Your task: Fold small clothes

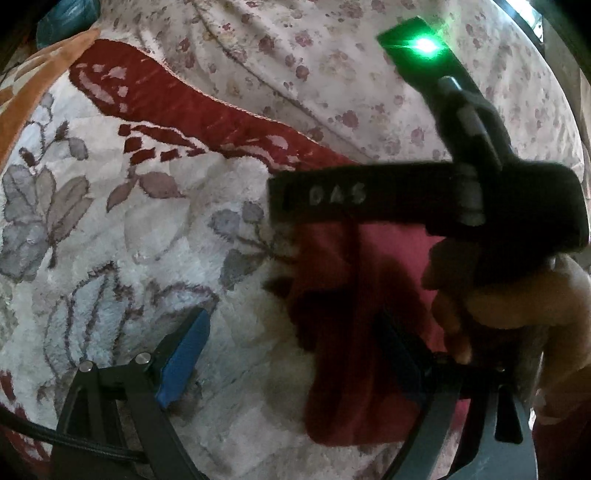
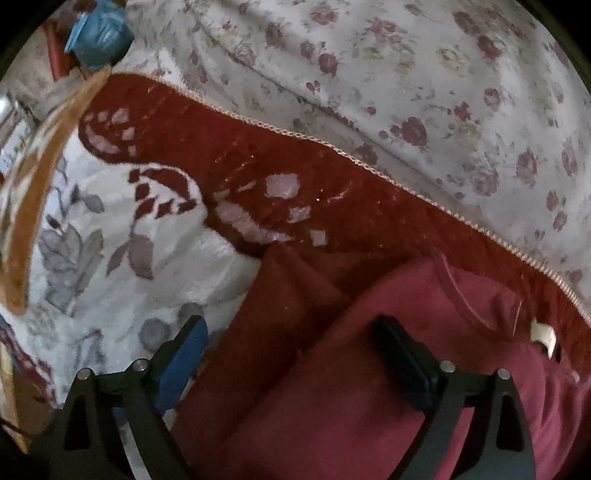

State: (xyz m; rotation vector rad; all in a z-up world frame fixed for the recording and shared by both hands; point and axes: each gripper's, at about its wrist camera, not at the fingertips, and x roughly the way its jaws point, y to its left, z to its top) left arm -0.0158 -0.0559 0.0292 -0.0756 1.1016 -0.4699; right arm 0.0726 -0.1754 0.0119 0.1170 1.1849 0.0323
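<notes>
Red garment (image 2: 369,369) lies beneath both spread tongs (image 2: 295,354), left tongs (image 1: 291,350).

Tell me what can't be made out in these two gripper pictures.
- Red garment, left wrist view: its right part is hidden behind the right gripper's body and the person's hand.
- Garment's near end, right wrist view: cut off by the bottom edge.
- Blue object, right wrist view: at the blurred rim, unidentifiable.
</notes>
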